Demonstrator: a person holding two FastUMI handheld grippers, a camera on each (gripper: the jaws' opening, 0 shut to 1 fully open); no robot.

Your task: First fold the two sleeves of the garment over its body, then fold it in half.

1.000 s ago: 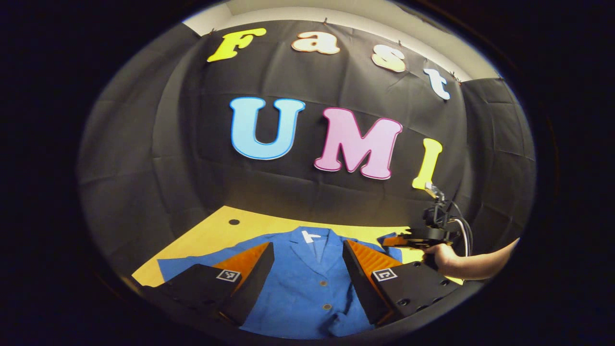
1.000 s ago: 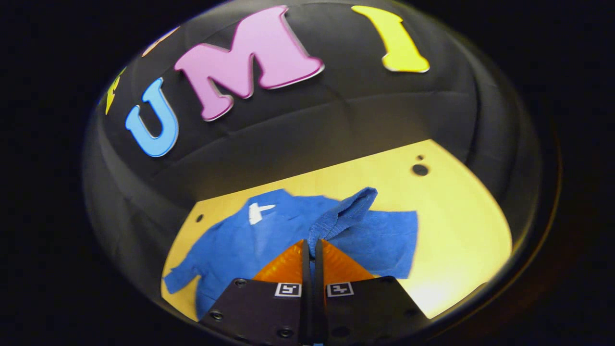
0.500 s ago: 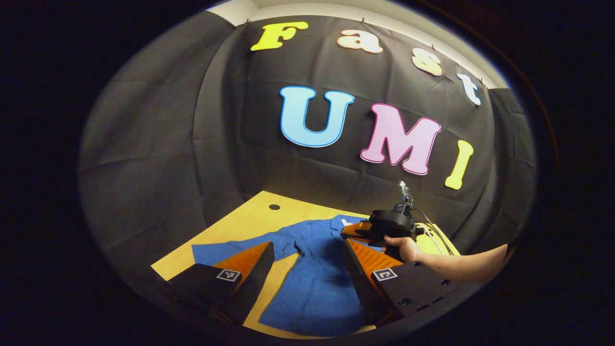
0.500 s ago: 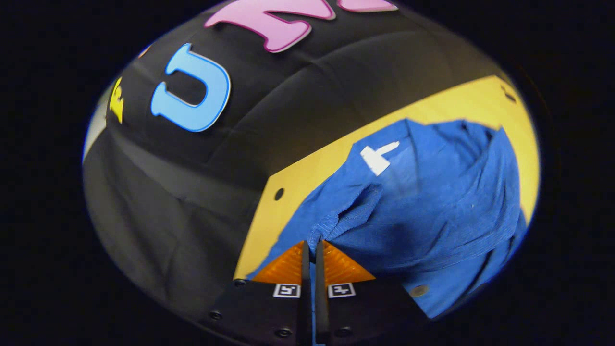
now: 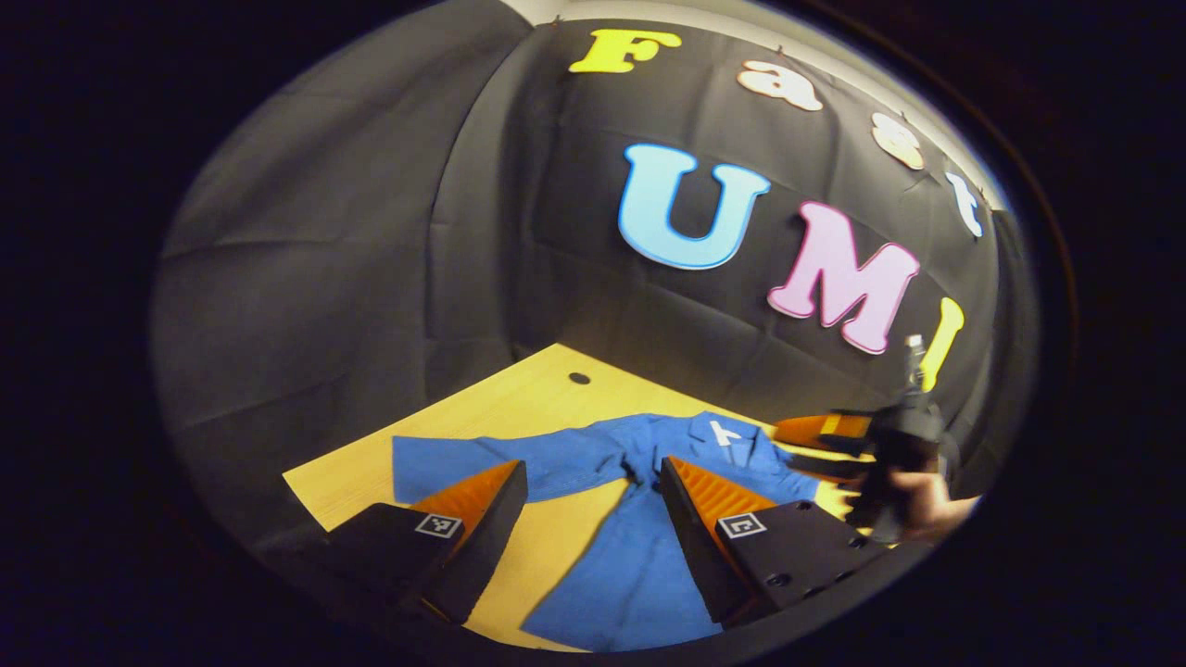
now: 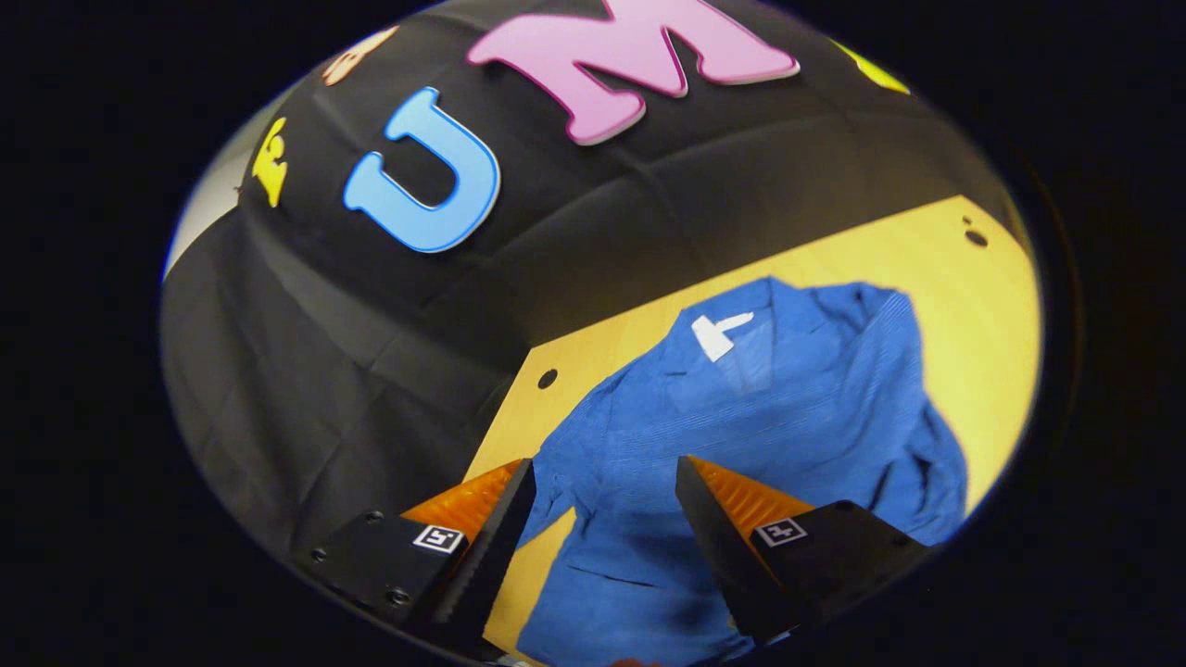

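Note:
A blue jacket (image 5: 639, 565) with a white collar label (image 5: 723, 431) lies flat on the yellow table (image 5: 482, 417). One sleeve (image 5: 445, 459) stretches out to the left. My left gripper (image 5: 593, 468) hangs open above the jacket, near where that sleeve joins the body, holding nothing. In the right gripper view the jacket (image 6: 741, 417) has its other sleeve (image 6: 913, 435) lying folded over the body. My right gripper (image 6: 604, 466) is open above the jacket's body, empty. It also appears in the left gripper view as the right gripper (image 5: 788, 447), held by a hand (image 5: 927, 505).
The black cloth wall closes the table's back and sides. Small round holes (image 6: 547, 378) (image 5: 579, 378) sit near the table's far edge. Bare table (image 6: 964, 306) lies beside the jacket's folded side.
My right gripper has opened and let go of the sleeve, which now lies over the jacket's body, and it has drawn back. My left gripper has swung toward the stretched-out sleeve.

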